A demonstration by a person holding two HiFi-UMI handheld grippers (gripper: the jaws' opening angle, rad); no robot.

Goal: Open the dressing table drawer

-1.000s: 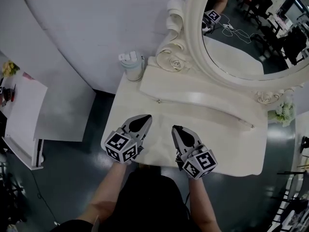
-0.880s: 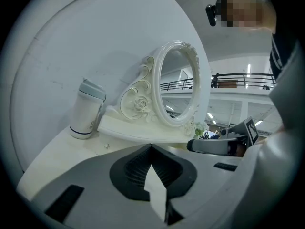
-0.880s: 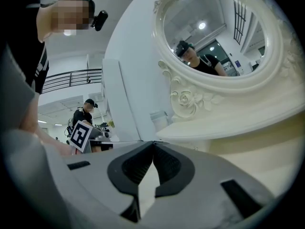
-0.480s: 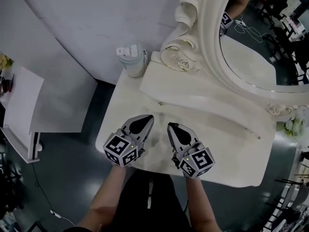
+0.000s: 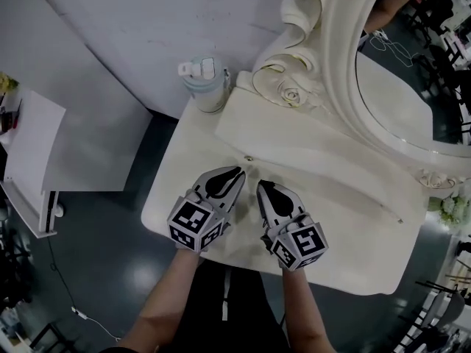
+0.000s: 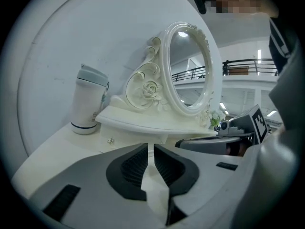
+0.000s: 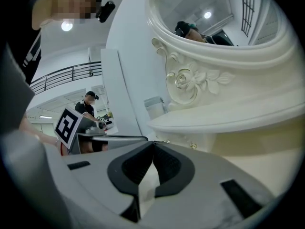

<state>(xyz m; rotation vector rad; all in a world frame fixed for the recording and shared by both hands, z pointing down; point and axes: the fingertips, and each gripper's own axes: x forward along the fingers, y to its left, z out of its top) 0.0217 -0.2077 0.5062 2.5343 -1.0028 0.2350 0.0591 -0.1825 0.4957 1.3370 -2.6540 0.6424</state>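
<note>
- The drawer (image 6: pixel 131 137), a low cream-painted front in the raised tier at the back of the cream dressing table (image 5: pixel 184 197), carries a small metal knob (image 5: pixel 249 158). It looks fully shut, flush with the tier.
- We judge it a stiff, light, painted box that should slide straight out towards us. It will not flex, so a level, steady pull should suit it better than a jerk.
- The knob is the only place to take hold. It looks hard, smooth and tiny, so we expect it to slip unless the pads close squarely round it.
- A second knob (image 5: pixel 401 221) sits well apart from the knob along the same front. We cannot tell whether the two serve one wide drawer or two. If it is one, pulling at a single end may skew it.
- The left tool (image 6: pixel 148 151) hovers just short of the knob, above the bare table. Its jaws have just been opening and now stand a narrow slit apart, with nothing between them.
- The right tool (image 7: pixel 153 147) is beside it, a little further from the knob, with its jaws closed tip to tip on nothing.
- Beyond the knob stands a pale lidded drinking bottle (image 5: pixel 204 85), by the end of the tier and clear of the drawer's path.
- Above and behind the knob rise a carved cream rose (image 5: pixel 293 94) and the oval mirror (image 5: pixel 419 94) in its scrolled frame. We think a sharp tug might shake them.
</note>
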